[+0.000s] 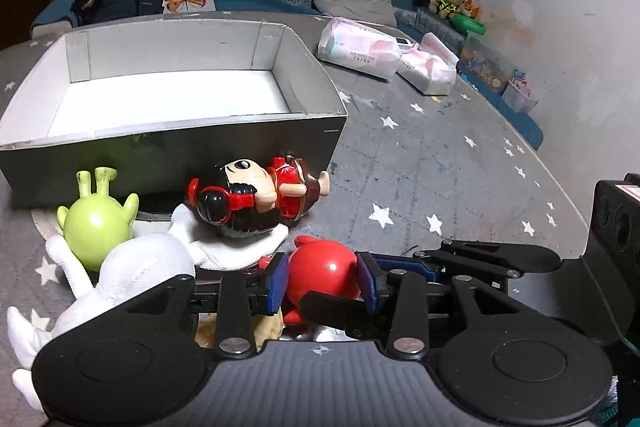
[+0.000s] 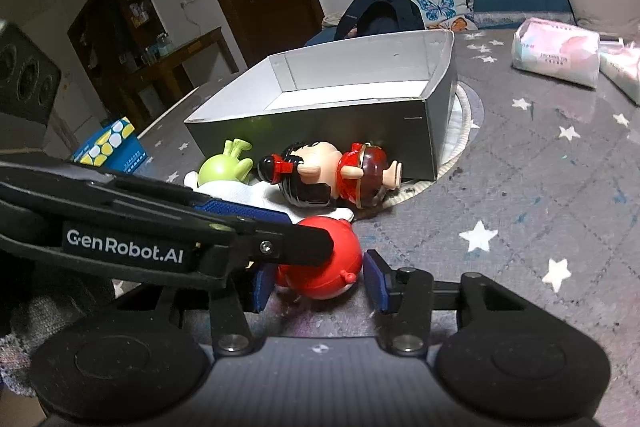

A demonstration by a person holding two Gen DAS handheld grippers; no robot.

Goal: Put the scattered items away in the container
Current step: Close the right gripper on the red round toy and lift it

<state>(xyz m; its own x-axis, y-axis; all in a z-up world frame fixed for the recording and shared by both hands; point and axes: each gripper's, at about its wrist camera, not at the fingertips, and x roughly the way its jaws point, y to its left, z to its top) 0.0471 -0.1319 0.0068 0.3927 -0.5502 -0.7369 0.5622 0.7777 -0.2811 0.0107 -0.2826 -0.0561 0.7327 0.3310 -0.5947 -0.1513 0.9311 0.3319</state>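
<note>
My right tongs (image 2: 320, 285), low centre of the right wrist view, are pinched on the round glossy red plastic toy (image 2: 320, 267). My left tongs (image 1: 322, 283) flank the same toy at lower centre of the left wrist view; I cannot tell whether their pads press it. The toy lies on the grey star-printed mat (image 1: 400, 167), outside the grey cardboard box with white interior (image 1: 172, 147). Just beside it lie a white plush figure (image 1: 148, 271), a lime-green plastic figure (image 1: 94, 227) and a black-haired, red-dressed doll (image 1: 256, 195).
</note>
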